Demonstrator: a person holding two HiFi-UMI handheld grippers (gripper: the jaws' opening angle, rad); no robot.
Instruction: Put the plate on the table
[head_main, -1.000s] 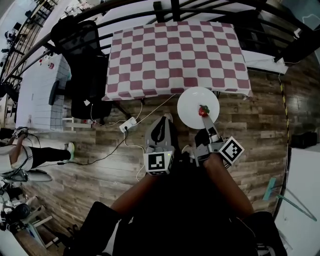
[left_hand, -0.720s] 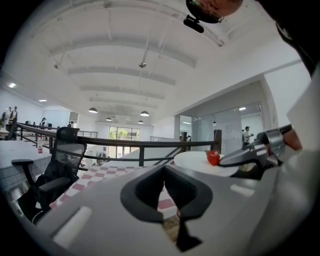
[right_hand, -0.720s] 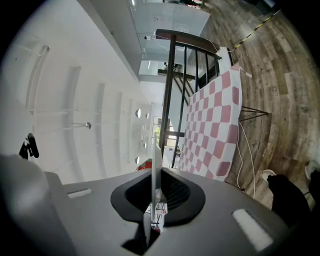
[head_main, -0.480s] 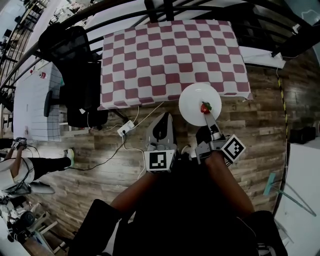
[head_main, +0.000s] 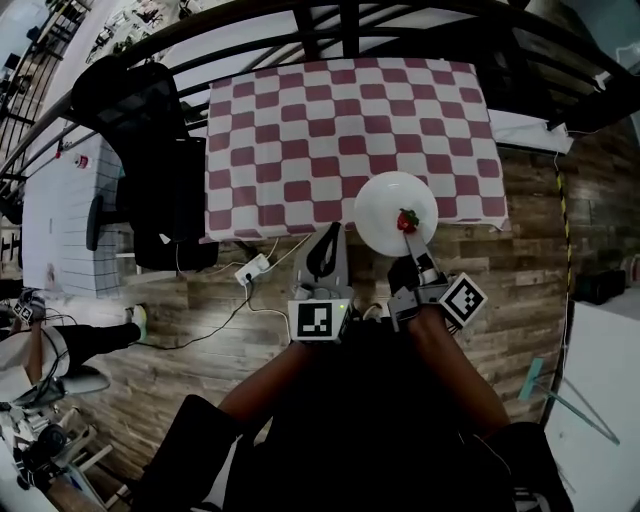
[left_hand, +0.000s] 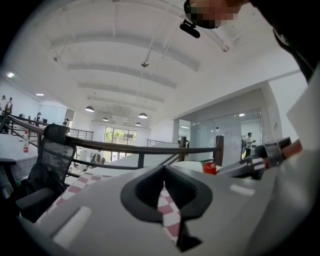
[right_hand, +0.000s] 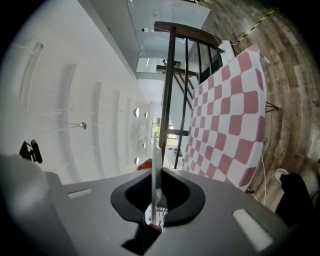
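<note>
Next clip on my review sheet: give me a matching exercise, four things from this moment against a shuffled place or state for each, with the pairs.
Things:
1. plate
2. red item
3. left gripper
4. office chair

Places or states:
A. jaws together, nothing between them
B. lying on the plate
C. black, beside the checked table, at the head view's left
D. white, rim clamped by the right gripper

Pairs: 1-D, 2-B, 3-A, 4-C.
</note>
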